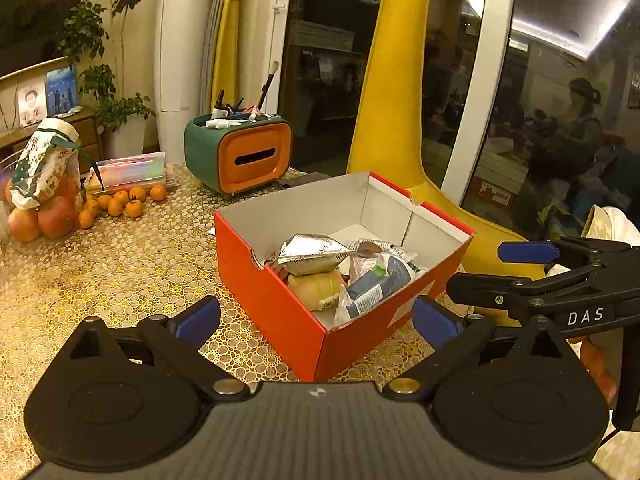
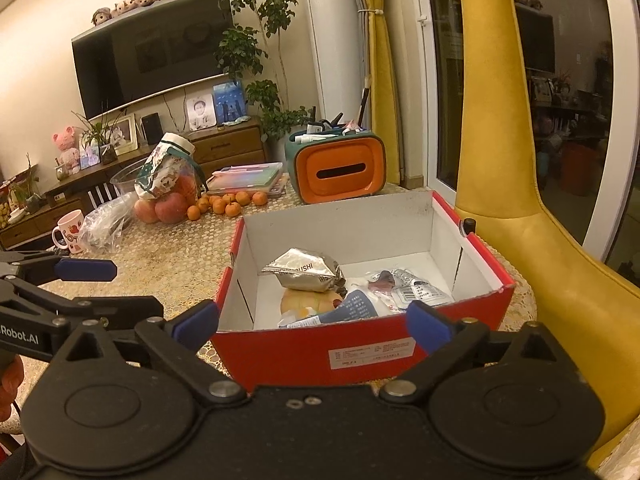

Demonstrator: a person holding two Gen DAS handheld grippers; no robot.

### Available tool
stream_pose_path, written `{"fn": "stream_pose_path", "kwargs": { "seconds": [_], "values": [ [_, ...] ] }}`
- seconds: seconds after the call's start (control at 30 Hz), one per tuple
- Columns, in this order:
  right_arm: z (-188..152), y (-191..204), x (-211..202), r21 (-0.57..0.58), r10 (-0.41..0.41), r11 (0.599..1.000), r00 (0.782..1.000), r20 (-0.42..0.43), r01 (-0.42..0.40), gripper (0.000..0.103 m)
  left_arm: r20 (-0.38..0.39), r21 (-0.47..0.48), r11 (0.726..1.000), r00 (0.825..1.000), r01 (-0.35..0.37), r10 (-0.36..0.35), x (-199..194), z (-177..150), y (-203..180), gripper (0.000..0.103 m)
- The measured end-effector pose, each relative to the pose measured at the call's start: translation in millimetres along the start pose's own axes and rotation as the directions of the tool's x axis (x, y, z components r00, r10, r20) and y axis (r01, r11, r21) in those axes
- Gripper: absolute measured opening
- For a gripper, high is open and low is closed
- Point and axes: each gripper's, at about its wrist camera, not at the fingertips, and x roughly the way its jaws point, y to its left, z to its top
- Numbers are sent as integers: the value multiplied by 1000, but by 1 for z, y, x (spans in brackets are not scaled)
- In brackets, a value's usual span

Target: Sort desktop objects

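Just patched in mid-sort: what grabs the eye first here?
The open red cardboard box at table centre, holding a silver foil pouch atop other packets. Behind it stands a green-and-orange tissue holder, with small oranges to its left. Both grippers' jaws stand open and empty, short of the box.

Home living room: television [image 2: 152, 48], houseplant [image 2: 256, 40]
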Motion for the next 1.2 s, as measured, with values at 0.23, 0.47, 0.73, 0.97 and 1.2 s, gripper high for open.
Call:
{"fn": "stream_pose_path", "kwargs": {
  "seconds": [0.23, 0.47, 0.73, 0.97, 1.2],
  "values": [
    [-11, 4, -6, -16, -21, 1000, 1000, 8, 21, 102, -4, -3, 1000, 1000, -5, 5, -6, -5, -3, 103],
    [-18, 6, -11, -14, -44, 999, 999, 6, 44, 102, -30, 1, 1000, 1000, -7, 7, -3, -10, -5, 102],
    [-19, 6, -9, 3, -59, 998, 998, -19, 59, 102, -60, -7, 1000, 998, -13, 13, 2, -18, -5, 102],
    [-23, 6, -7, 16, -59, 998, 998, -34, 60, 102, -96, -5, 1000, 995, -22, 22, 11, -27, -4, 103],
    [-24, 5, -7, 26, -64, 998, 997, -35, 65, 102, -91, 3, 1000, 996, -17, 17, 11, -28, -7, 102]
  ]
}}
